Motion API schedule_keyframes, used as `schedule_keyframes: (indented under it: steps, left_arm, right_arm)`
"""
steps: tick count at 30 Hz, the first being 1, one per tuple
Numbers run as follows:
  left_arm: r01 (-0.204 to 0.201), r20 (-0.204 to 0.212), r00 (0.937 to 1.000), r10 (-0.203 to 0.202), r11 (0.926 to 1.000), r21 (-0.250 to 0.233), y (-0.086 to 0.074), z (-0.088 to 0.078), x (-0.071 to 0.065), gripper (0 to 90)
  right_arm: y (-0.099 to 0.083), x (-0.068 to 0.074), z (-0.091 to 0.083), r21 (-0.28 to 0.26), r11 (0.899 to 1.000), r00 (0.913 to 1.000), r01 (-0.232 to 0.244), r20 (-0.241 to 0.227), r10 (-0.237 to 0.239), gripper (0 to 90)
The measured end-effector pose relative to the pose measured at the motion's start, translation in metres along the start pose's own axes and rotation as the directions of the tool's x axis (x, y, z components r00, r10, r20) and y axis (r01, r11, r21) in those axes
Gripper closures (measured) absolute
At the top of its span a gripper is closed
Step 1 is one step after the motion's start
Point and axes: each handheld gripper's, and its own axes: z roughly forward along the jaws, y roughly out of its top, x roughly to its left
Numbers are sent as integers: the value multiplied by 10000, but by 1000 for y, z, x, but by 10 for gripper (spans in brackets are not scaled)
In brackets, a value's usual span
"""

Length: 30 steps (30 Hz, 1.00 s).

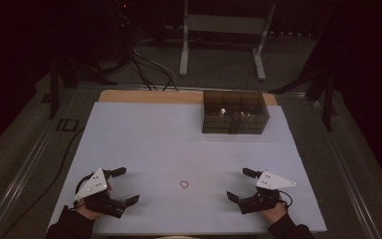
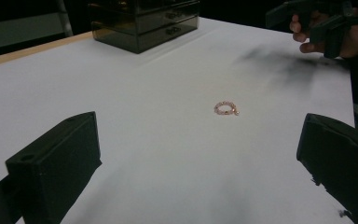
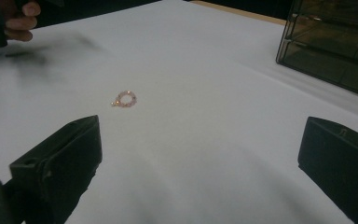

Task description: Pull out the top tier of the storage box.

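A white table (image 1: 179, 139) w/ a bare wood strip along its far edge sits in a dim room. Beyond it: grey carpeted floor, loose black cables (image 1: 149, 69) and the legs of a white metal stand (image 1: 224, 30). Room edges fall off into near black.

At the far right of the table stands a smoked see-through drawer box (image 1: 235, 112), w/ stacked drawers visible in the left gripper view (image 2: 144, 21) and at the top right corner of the right gripper view (image 3: 335, 42).

A small pinkish beaded ring (image 1: 184, 184) lies flat on the table near the front edge, roughly midway between the 2 grippers and well apart from both. In the left gripper view the ring (image 2: 225, 108) lies ahead, between the jaws' lines but nearer the right one. In the right gripper view (image 3: 125, 99) it lies ahead, toward the left jaw.

Left gripper (image 1: 126, 185): held in a hand at front left, jaws spread wide, holding nothing. Right gripper (image 1: 240, 184): held at front right, jaws also spread wide, empty. Each carries a grey 3-cornered plate.

Hard to make out: the bead detail on the ring, a tiny bit sticking off its side, and the drawer contents behind the dark plastic. Forearms are cut off by the bottom edge.
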Motion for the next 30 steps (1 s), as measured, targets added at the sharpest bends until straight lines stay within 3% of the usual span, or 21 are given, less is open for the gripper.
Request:
schedule_keyframes:
  steps: [4,15,22,27,30]
  left_arm:
    - [47,18,10000,-47,10000,-3,1,2,1,10]
    - [65,5,10000,-65,10000,-21,2,3,0,10]
    - [46,55,10000,-46,10000,7,0,2,-1,10]
    - [99,61,9999,-99,9999,-129,0,-1,0,10]
    - [29,118,9999,-28,10000,-68,0,0,-1,10]
  right_arm:
    - [-1,1,0,81,9998,9998,171,56,-172,0]
    - [-3,3,2,464,9983,9989,353,-334,-338,0]
    - [2,7,3,305,9990,9987,319,-406,-306,0]
    - [3,13,5,466,9974,9978,555,-390,-537,0]
    - [10,15,1,177,9981,9980,594,-241,-590,0]
